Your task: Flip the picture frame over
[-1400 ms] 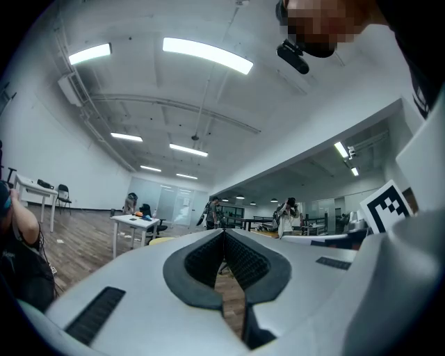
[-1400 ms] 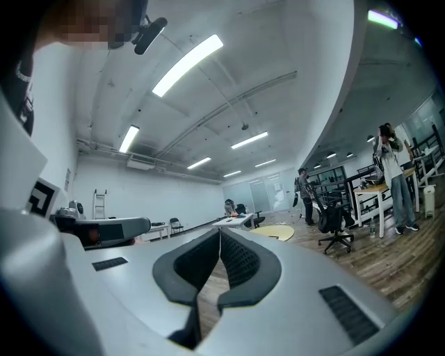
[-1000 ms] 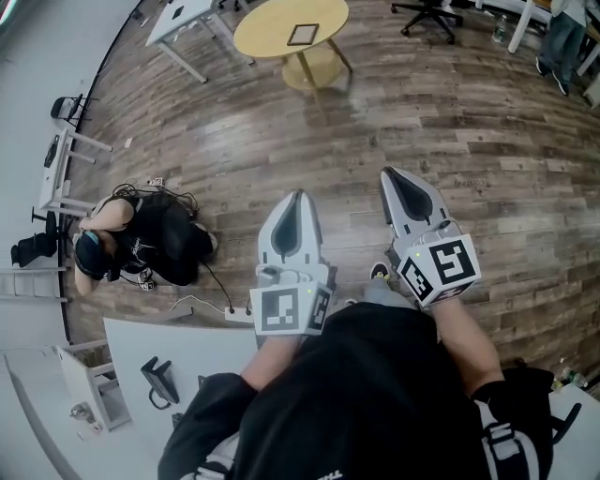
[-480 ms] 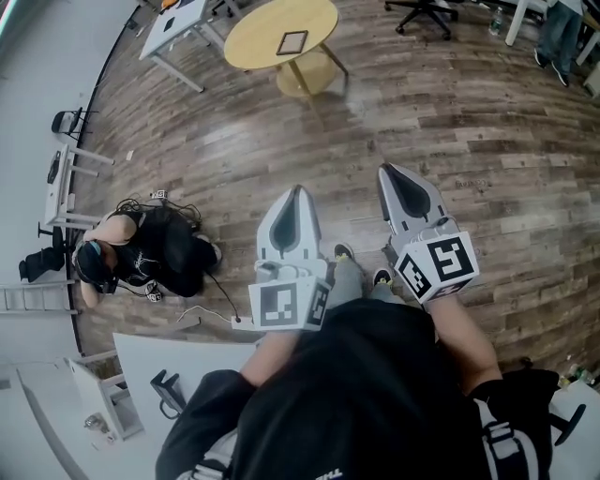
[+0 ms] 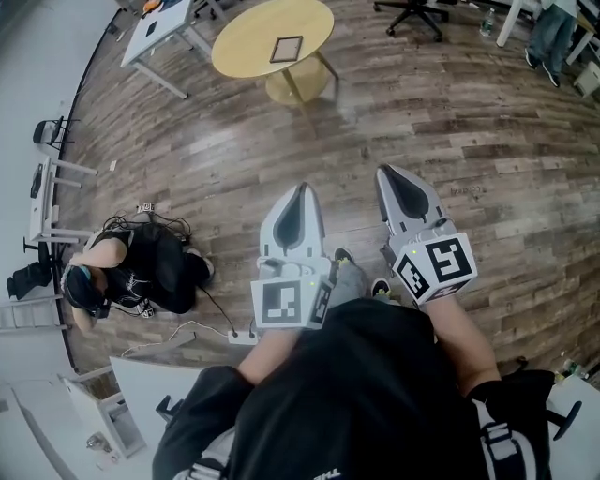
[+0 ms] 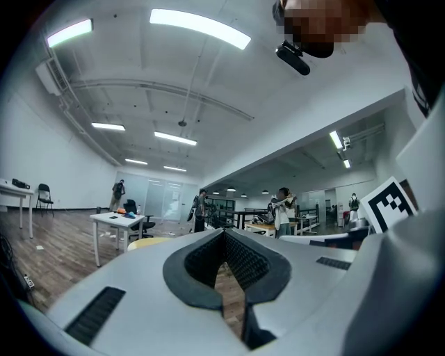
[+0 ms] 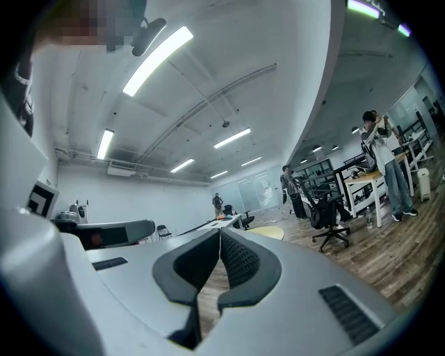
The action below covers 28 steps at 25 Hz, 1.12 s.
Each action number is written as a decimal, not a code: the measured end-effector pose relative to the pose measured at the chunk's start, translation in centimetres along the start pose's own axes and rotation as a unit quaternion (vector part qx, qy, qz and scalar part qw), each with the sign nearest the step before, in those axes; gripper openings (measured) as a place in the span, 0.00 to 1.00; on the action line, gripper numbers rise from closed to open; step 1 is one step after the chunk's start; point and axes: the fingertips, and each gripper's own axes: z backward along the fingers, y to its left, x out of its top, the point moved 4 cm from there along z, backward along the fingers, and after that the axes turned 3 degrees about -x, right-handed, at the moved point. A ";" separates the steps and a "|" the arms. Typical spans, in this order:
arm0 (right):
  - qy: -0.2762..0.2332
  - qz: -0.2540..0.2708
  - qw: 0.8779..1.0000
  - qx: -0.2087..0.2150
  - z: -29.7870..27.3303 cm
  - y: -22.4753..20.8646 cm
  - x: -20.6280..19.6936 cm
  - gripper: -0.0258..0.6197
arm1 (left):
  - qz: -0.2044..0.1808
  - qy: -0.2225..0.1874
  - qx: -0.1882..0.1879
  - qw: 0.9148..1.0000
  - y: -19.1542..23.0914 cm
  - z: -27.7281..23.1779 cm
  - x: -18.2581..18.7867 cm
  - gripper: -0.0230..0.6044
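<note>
Jaws of both hand-held grippers are closed tip to tip, with nothing between them.

Head view: the left gripper (image 5: 301, 189) and right gripper (image 5: 385, 172) are held side by side, not touching, in front of the person's dark-clothed torso. Both point away over the wood-plank floor (image 5: 487, 131), and each carries its marker cube at the rear.

Left gripper view: the black ribbed pads (image 6: 247, 263) of the left gripper (image 6: 224, 231) meet at the front. Only floor shows through the gap behind the tips.

Right gripper view: the right gripper (image 7: 220, 231) shows the same condition, with pads together and empty.

The picture frame (image 5: 286, 49) lies flat on the round yellow table (image 5: 246, 42) at the top of the head view, well apart from both grippers and touched by neither. It has a dark border and a pale centre; which face is up cannot be told.

Near the table stand a white desk (image 5: 155, 33) and a black office chair (image 5: 412, 11). A second person (image 5: 141, 272) crouches on the floor at left, among cables.
</note>
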 end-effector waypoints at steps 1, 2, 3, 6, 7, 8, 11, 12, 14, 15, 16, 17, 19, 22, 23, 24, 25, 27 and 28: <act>0.000 0.002 1.000 0.001 -1.3 0.3 -0.1 0.07 | -0.001 -0.001 0.000 1.000 1.1 -0.6 -0.1 0.07; 0.000 0.005 1.000 0.003 -2.6 0.7 -0.2 0.07 | -0.003 0.000 0.001 1.000 2.2 -1.0 -0.2 0.07; 0.001 0.008 1.000 0.007 -3.9 1.2 -0.3 0.07 | -0.004 0.002 0.001 1.000 3.4 -1.4 -0.3 0.07; 0.007 0.022 0.999 0.023 -8.0 3.2 -0.6 0.07 | 0.005 0.007 0.008 1.000 6.9 -2.3 -0.2 0.07; 0.010 0.026 0.999 0.027 -9.1 3.9 -0.7 0.07 | 0.009 0.007 0.010 1.000 8.1 -2.5 -0.1 0.07; 0.012 0.030 0.999 0.030 -10.1 4.5 -0.8 0.07 | 0.013 0.008 0.011 1.000 9.2 -2.7 -0.1 0.07; 0.016 0.041 0.998 0.034 -12.9 5.4 -1.3 0.07 | 0.014 0.013 0.016 1.000 12.0 -3.3 -0.5 0.07; 0.019 0.045 0.998 0.032 -13.6 5.6 -1.4 0.07 | 0.013 0.015 0.018 1.000 12.9 -3.7 -0.6 0.07; 0.028 0.048 0.998 0.028 -14.9 5.6 -1.4 0.07 | 0.018 0.014 0.021 1.000 14.0 -4.3 -0.5 0.07; 0.032 0.048 0.998 0.027 -15.4 5.5 -1.4 0.07 | 0.023 0.014 0.022 0.999 14.5 -4.6 -0.5 0.07; 0.035 0.049 0.998 0.026 -15.9 5.4 -1.5 0.07 | 0.026 0.015 0.023 0.999 14.9 -5.0 -0.6 0.07; 0.037 0.049 0.998 0.024 -16.5 5.2 -1.5 0.07 | 0.027 0.017 0.023 0.999 15.3 -5.4 -0.8 0.07; 0.039 0.049 0.998 0.021 -17.8 4.6 -1.5 0.07 | 0.025 0.023 0.023 0.999 16.1 -6.4 -1.2 0.07; 0.039 0.047 0.998 0.021 -19.7 3.5 -1.4 0.07 | 0.031 0.027 0.032 0.999 17.1 -8.3 -1.2 0.07; 0.039 0.045 0.998 0.023 -20.3 3.1 -1.4 0.07 | 0.026 0.029 0.035 0.999 17.5 -8.9 -1.4 0.07; 0.038 0.044 0.998 0.026 -21.1 2.8 -1.4 0.07 | 0.021 0.030 0.037 0.999 17.9 -9.5 -1.5 0.07; 0.038 0.043 0.998 0.028 -21.8 2.4 -1.3 0.07 | 0.017 0.031 0.039 0.999 18.2 -10.3 -1.6 0.07; 0.035 0.041 0.998 0.032 -23.4 1.2 -1.0 0.07 | 0.011 0.032 0.043 0.998 18.6 -12.1 -1.4 0.07; 0.033 0.041 0.998 0.032 -24.3 0.4 -0.7 0.07 | 0.010 0.029 0.045 0.999 18.7 -13.2 -1.2 0.07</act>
